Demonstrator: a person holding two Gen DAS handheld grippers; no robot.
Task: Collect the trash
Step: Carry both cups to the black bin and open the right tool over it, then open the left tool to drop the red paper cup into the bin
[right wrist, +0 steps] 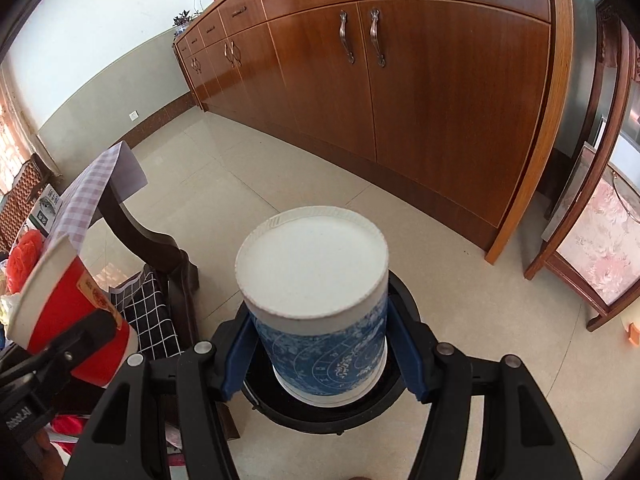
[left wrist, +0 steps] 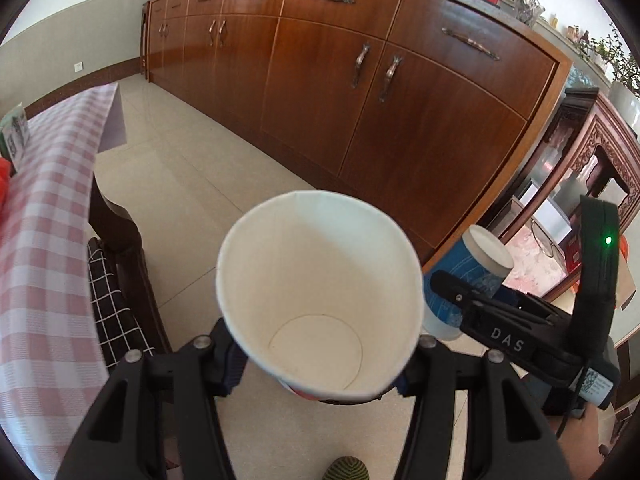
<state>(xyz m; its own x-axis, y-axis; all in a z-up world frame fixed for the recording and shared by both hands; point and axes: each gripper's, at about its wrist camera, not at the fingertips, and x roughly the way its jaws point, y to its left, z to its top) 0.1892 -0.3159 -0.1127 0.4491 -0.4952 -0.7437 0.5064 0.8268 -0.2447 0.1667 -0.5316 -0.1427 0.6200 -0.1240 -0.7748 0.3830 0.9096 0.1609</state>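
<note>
Holding trash in both grippers. Left gripper (left wrist: 320, 364) has its jaws about half open and clamped on a red-and-white paper cup (left wrist: 320, 296), mouth facing the camera, inside white and empty. From the right wrist view the same cup (right wrist: 68, 312) shows its red wall with a gold label, tilted, at far left. Right gripper (right wrist: 320, 344) also sits roughly half open, blue pads (right wrist: 240, 356) pressing both sides of a blue patterned paper cup (right wrist: 320, 320), held upside down so its white bottom faces the lens. In the left wrist view that blue cup (left wrist: 468, 276) sits just right of the red one, apart from it. Directly under the blue cup is a round black bin rim (right wrist: 328, 412) on the beige tiled floor (right wrist: 280, 160). Beyond, a long wooden cabinet (left wrist: 360, 92) with metal handles runs along the wall. Left side: table with pink checked cloth (left wrist: 44, 216), dark wooden chair (right wrist: 160, 248) with a black grid cushion (right wrist: 152, 320). Carved wooden furniture (left wrist: 596, 152) at right.
</note>
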